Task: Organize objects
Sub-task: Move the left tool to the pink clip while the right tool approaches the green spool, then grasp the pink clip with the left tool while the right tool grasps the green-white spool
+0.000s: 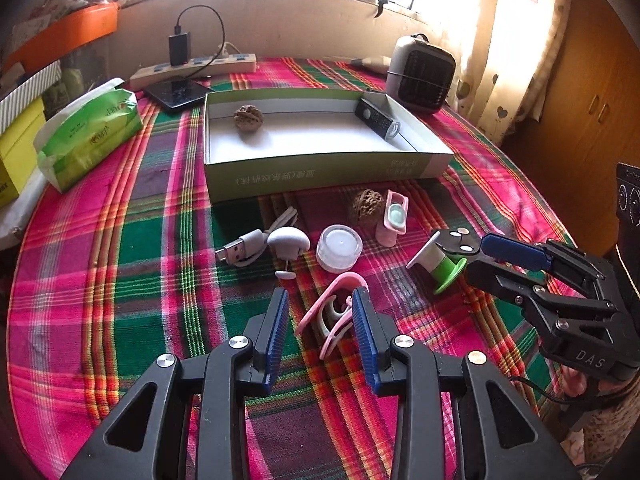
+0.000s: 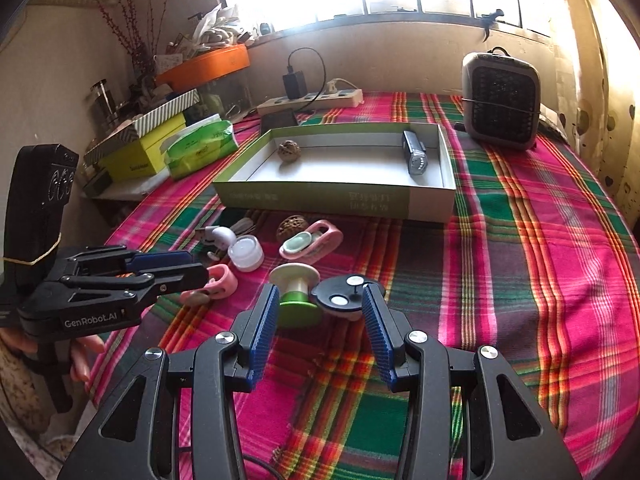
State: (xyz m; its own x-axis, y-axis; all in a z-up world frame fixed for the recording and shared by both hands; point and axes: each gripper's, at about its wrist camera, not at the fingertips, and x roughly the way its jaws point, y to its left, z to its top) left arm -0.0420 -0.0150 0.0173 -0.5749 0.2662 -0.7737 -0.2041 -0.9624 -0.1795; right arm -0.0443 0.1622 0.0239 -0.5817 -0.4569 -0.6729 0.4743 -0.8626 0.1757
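A shallow green-and-white box (image 1: 320, 172) (image 2: 320, 196) sits on the plaid tablecloth, holding a walnut (image 1: 248, 118) and a black device (image 1: 378, 118). In front lie a second walnut (image 1: 366, 206), a pink holder (image 1: 394, 216), a white round jar (image 1: 339, 248), a white USB cable (image 1: 244, 248), a white mushroom-shaped piece (image 1: 288, 242), a green-and-white spool (image 1: 438, 262) (image 2: 294, 294), a black round piece (image 2: 344, 298) and a pink clip (image 1: 334, 316) (image 2: 216, 282). My left gripper (image 1: 320, 300) is open around the pink clip. My right gripper (image 2: 320, 300) is open, straddling the spool and black piece.
A green tissue pack (image 1: 88, 132), yellow box (image 1: 16, 148), phone (image 1: 178, 92) and power strip (image 1: 192, 68) lie at the back left. A small grey heater (image 1: 420, 74) stands at the back right. A curtain and a wooden cabinet are at the right.
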